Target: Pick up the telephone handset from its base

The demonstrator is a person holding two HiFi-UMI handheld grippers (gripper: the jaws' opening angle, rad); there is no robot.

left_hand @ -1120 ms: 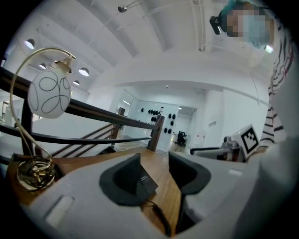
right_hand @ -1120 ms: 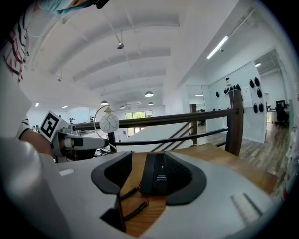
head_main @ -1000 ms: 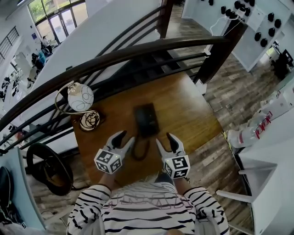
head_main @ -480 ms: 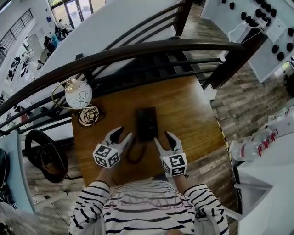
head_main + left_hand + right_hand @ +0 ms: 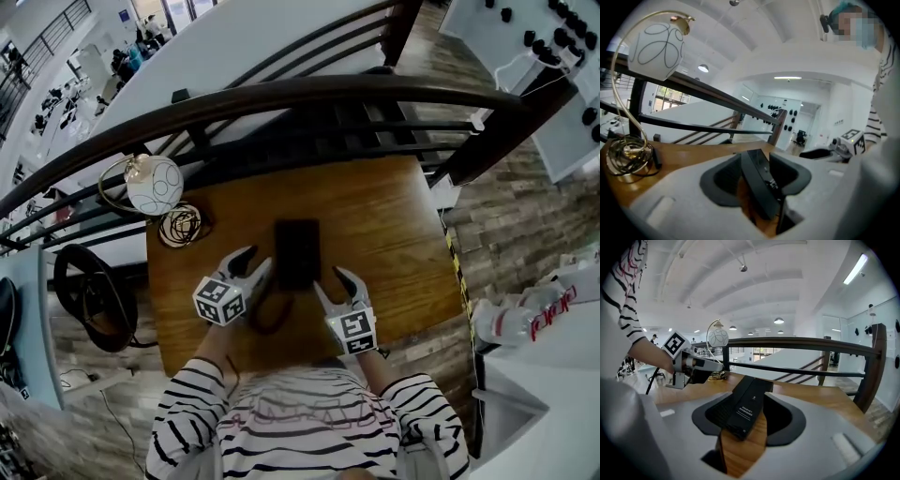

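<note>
Holding left gripper (image 5: 255, 263) and right gripper (image 5: 330, 281) with jaws spread, clasping nothing; flanking the black telephone (image 5: 297, 251) lying just ahead between them on the wooden table (image 5: 380, 220).

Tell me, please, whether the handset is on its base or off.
On its base: telephone lies whole; left claw and right claw hang open beside it.

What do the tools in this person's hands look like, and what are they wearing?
The left gripper and right gripper are matching pale grey pincers with dark pads inside their two jaws. Each carries a white cube printed with black square markers. The person wears a long-sleeved top with black and white stripes.
</note>
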